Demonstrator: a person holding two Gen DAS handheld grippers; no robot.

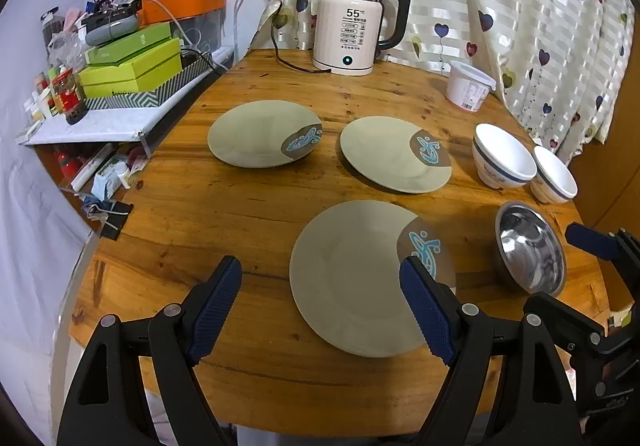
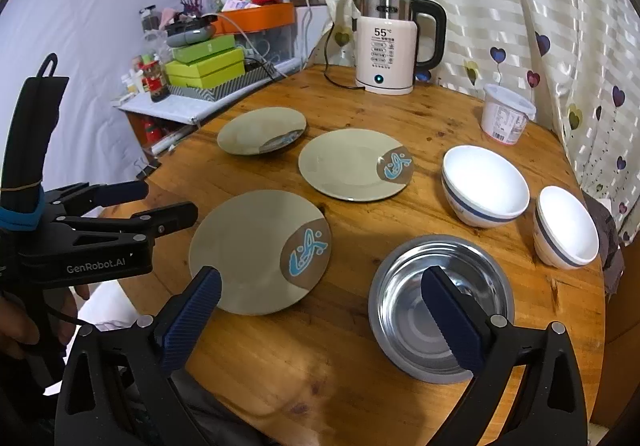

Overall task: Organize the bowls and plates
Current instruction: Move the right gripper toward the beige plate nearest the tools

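Three beige plates with a blue fish mark lie apart on the round wooden table: a near one [image 1: 352, 282] [image 2: 252, 250], a far left one [image 1: 260, 134] [image 2: 260, 130] and a far middle one [image 1: 388, 154] [image 2: 352, 166]. A steel bowl [image 1: 532, 250] [image 2: 436, 310] sits at the near right. Two white bowls with a blue band [image 1: 502, 156] [image 1: 554, 176] [image 2: 484, 186] [image 2: 566, 226] stand behind it. My left gripper [image 1: 320, 278] is open above the near plate's left side. My right gripper [image 2: 320, 290] is open and empty, between the near plate and the steel bowl.
A white electric kettle [image 1: 352, 30] [image 2: 388, 46] with its cord stands at the table's back. A white plastic tub [image 1: 468, 86] [image 2: 506, 114] stands at the back right. A cluttered shelf with green boxes [image 1: 132, 66] adjoins the table's left. A curtain [image 1: 520, 6] hangs behind.
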